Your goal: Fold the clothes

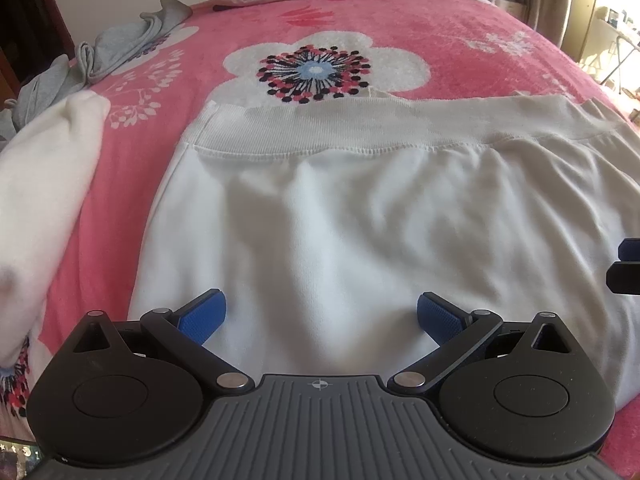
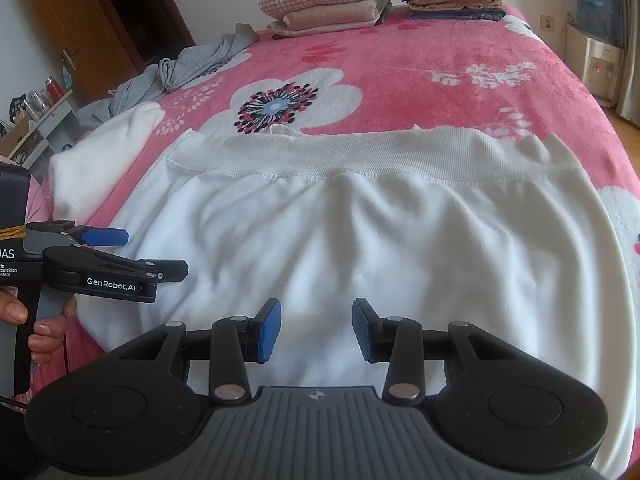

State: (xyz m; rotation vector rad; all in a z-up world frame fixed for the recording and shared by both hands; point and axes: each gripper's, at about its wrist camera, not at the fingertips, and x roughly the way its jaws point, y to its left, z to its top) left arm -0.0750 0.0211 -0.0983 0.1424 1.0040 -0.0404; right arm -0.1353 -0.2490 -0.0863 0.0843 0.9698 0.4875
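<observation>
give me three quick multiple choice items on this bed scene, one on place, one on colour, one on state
1. Where does the grey garment lie?
A. far left of the bed
B. on the white garment
C. on a stack

2. What colour is the blanket, mainly?
A. green
B. pink
C. brown

3. How is the left gripper?
A. shut on cloth
B. open, nothing between
C. out of view

Answers: 1 A, it is bunched by the left edge. 2 B, pink with white flowers. 3 B, its blue pads stand wide apart over the white garment.
</observation>
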